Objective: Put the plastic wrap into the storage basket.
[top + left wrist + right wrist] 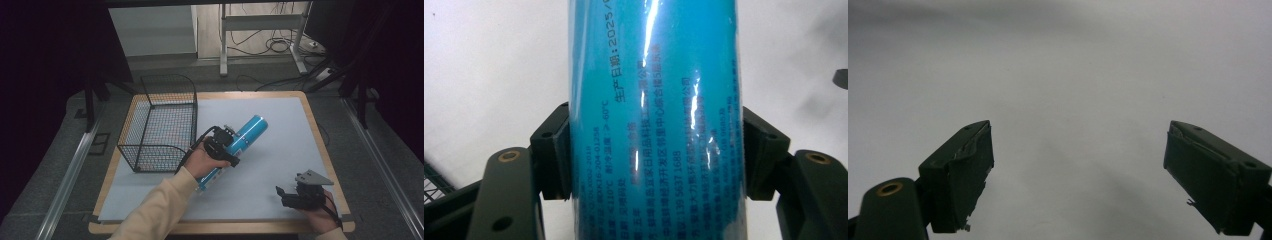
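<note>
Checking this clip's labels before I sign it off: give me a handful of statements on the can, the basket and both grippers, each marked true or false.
1. The left gripper has its jaws closed on the blue can. True.
2. The blue can lies inside the wire basket. False: it is outside, to the basket's right, over the white table surface.
3. The right gripper holds nothing and its jaws stand wide apart. True.
4. The wire basket holds several items. False: nothing is seen in it.
5. The right gripper is at the table's far edge. False: it is near the front right corner.
</note>
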A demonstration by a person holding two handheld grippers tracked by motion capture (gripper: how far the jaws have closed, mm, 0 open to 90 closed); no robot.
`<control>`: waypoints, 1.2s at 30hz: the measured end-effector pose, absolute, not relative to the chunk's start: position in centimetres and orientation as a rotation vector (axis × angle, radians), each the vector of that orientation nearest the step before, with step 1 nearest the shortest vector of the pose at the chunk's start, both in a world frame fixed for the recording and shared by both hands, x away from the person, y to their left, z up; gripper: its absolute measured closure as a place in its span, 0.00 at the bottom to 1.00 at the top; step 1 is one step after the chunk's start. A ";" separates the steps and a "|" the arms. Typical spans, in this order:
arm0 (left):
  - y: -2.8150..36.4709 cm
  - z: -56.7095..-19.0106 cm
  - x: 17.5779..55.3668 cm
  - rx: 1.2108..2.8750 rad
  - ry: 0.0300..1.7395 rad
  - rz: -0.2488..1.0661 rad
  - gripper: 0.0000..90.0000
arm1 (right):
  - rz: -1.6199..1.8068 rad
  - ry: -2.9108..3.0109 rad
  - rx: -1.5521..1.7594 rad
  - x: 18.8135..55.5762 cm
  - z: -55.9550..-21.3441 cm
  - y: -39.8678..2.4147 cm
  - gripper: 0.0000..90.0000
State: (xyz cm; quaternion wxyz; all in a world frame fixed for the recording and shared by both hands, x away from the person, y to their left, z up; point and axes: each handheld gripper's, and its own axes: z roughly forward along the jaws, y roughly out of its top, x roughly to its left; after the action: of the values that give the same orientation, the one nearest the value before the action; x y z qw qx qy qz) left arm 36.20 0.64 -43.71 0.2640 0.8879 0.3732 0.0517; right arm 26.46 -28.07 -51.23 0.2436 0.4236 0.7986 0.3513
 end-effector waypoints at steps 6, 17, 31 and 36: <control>1.0 -43.0 36.4 2.382 1.007 0.154 0.35 | 0.962 2.180 1.160 26.5 -51.2 -28.1 0.14; 1.7 -41.7 36.6 2.350 1.009 0.178 0.35 | 0.958 2.180 1.163 26.5 -51.3 -28.1 0.14; 1.7 -40.2 37.0 2.326 0.992 0.191 0.35 | 0.957 2.176 1.168 26.6 -51.3 -28.2 0.14; 1.8 -39.6 37.2 2.316 0.985 0.195 0.35 | 0.954 2.176 1.166 26.6 -51.3 -28.2 0.14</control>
State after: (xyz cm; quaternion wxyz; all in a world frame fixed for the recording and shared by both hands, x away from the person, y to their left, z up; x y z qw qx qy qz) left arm 37.25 1.81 -39.58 0.3038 0.8742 0.3716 0.0734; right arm 26.57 -28.18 -51.32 0.2451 0.4272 0.7970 0.3494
